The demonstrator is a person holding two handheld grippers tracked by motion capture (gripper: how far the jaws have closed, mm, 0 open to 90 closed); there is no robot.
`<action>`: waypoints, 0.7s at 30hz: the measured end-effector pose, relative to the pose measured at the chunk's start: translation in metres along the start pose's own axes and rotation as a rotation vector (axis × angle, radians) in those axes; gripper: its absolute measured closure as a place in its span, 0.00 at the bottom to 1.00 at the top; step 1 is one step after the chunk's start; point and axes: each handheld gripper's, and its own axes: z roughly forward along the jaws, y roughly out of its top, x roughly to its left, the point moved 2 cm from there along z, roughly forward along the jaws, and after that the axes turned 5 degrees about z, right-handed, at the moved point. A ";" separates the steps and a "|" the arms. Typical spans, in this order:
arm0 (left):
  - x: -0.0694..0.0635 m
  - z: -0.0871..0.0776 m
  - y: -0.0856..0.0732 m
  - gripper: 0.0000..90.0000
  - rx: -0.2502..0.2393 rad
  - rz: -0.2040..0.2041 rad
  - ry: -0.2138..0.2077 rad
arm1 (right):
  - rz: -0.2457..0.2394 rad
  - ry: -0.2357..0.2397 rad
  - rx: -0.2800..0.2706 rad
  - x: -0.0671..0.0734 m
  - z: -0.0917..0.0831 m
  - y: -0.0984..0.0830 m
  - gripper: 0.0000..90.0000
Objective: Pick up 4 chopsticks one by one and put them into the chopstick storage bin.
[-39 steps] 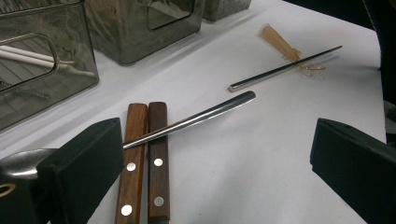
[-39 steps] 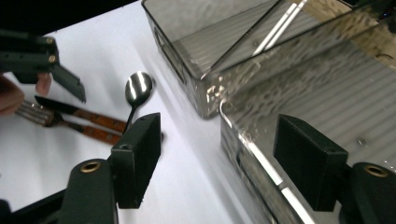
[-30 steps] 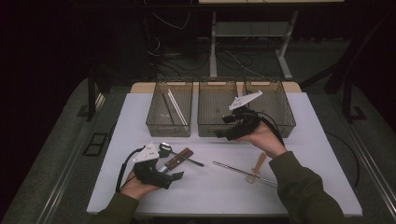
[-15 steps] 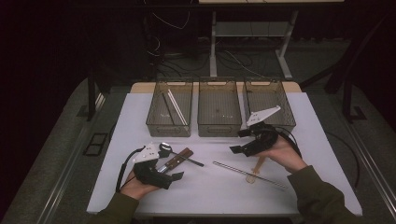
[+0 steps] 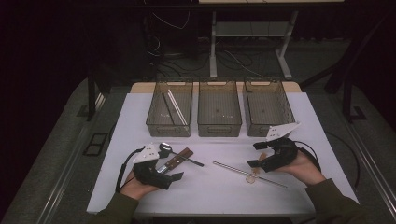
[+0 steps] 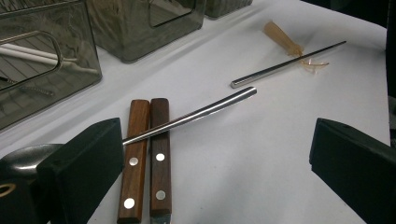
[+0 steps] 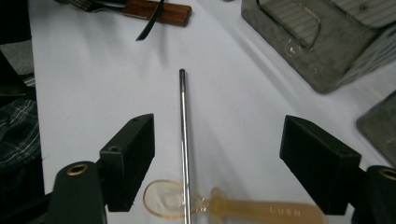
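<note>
Right jaws: wide apart, gripping nothing; the right gripper (image 7: 217, 158) hangs just above the tabletop (image 7: 93, 93).
Between the right jaws: a thin metal rod (image 7: 183, 140) runs lengthwise down the gap, clear of both jaws.
At the base of that gap: a translucent amber spoon (image 7: 224, 209) lies crosswise, its bowl under the rod and its handle reaching toward the right-hand jaw.
Beyond the right jaws: the rod's far end; farther off, wooden handles (image 7: 156, 10); a smoky plastic bin (image 7: 322, 42) up to the right.
Left jaws: wide apart, clamped on nothing; the left gripper (image 6: 212, 163) sits low over the tabletop.
By the left-hand jaw: two wooden handles lie side by side just inside it, with a metal handle (image 6: 201, 112) laid across them, its bowl end passing behind that jaw.
Ahead of the left jaws: the rod (image 6: 280, 67) and amber spoon (image 6: 285, 39), well apart from them.
High view: left gripper (image 5: 159, 170) by the wooden handles, right gripper (image 5: 268, 154) over the rod (image 5: 247, 173); three bins (image 5: 219, 109) stand in a row beyond both.
</note>
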 end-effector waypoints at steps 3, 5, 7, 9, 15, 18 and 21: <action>0.000 0.000 0.000 0.02 0.000 0.000 0.002 | -0.001 0.007 0.013 0.002 -0.004 -0.008 0.33; 0.000 0.000 0.000 0.02 -0.002 0.000 0.003 | -0.001 0.012 0.027 0.003 -0.005 -0.014 0.35; -0.001 -0.001 0.000 0.02 -0.004 -0.003 0.002 | -0.005 -0.001 0.047 0.004 -0.006 -0.020 0.37; -0.001 -0.001 0.000 0.02 -0.004 -0.002 0.003 | -0.002 0.001 0.059 0.003 -0.007 -0.026 0.40; -0.001 0.000 0.000 0.02 -0.002 -0.001 0.004 | -0.007 -0.005 0.113 0.002 -0.007 -0.044 0.49; -0.001 0.000 0.000 0.02 -0.001 -0.001 0.005 | 0.002 0.003 0.139 0.003 -0.006 -0.051 0.54; -0.001 -0.001 0.000 0.02 -0.001 0.001 0.006 | -0.008 0.011 0.156 0.005 -0.004 -0.057 0.61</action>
